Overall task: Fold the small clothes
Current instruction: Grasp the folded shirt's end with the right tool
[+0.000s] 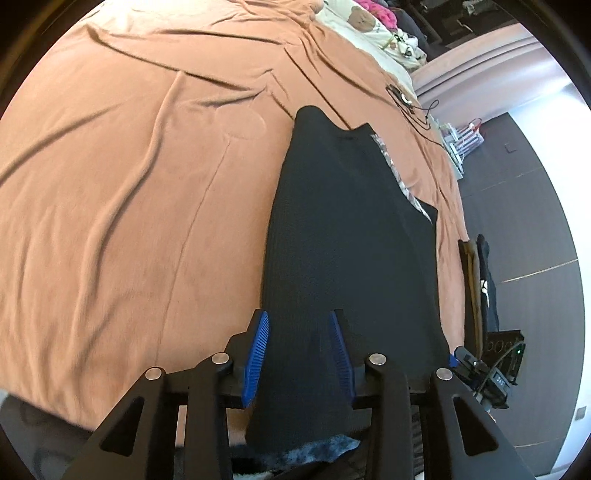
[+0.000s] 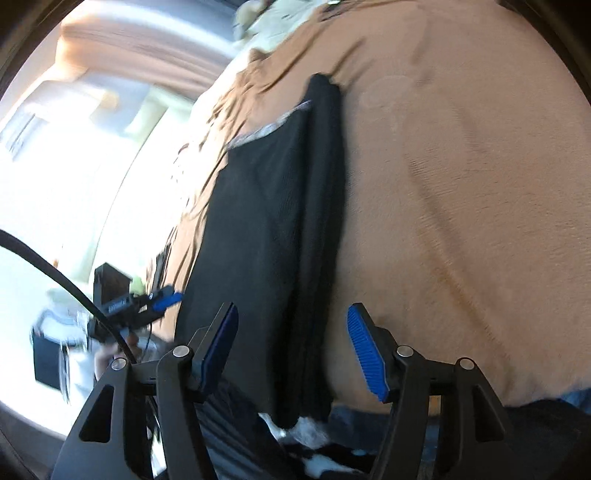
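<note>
Both tongs, left gripper [image 1: 300, 350] and right gripper [image 2: 291, 347], gape apart astride the near hem of the black knit garment [image 1: 351, 229], seemingly poised to pinch it for folding across the orange blanket [image 1: 129, 166].

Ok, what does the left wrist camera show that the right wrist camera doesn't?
Only the left wrist view shows the cables lying on the bed and the printed pillow at its head. Only the right wrist view shows the bright window. Both show the black garment on the orange blanket, framed by an open left gripper and open right gripper.
</note>
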### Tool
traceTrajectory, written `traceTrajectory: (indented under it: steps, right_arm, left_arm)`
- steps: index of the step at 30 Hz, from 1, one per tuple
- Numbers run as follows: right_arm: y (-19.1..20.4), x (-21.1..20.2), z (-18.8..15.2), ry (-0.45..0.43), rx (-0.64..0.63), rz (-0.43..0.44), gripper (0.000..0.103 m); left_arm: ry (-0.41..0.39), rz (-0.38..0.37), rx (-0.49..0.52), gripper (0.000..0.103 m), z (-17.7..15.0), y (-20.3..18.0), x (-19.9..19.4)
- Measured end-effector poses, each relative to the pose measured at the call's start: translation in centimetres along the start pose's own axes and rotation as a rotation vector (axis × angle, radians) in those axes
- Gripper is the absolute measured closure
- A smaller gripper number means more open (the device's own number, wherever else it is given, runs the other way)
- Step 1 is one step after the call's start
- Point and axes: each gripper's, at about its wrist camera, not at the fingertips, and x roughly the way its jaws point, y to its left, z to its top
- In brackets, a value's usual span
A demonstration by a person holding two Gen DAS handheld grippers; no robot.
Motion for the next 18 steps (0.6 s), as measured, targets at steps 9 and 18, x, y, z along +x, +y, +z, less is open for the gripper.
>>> traceTrajectory:
  steps: [9,18]
  right_arm:
    - [-0.5,2.7,2.6,-0.032,0.007,-0.042,0.043]
    - [0.1,5.4,4.9,-0.002,-0.023,-0.022,0.043]
  left_arm:
    - [0.019,-0.001,-0.01,0.067,3.6,0.8,2.2]
    - [0.037,-0.011,-0.018,0.067,7.3,1.1,4.8]
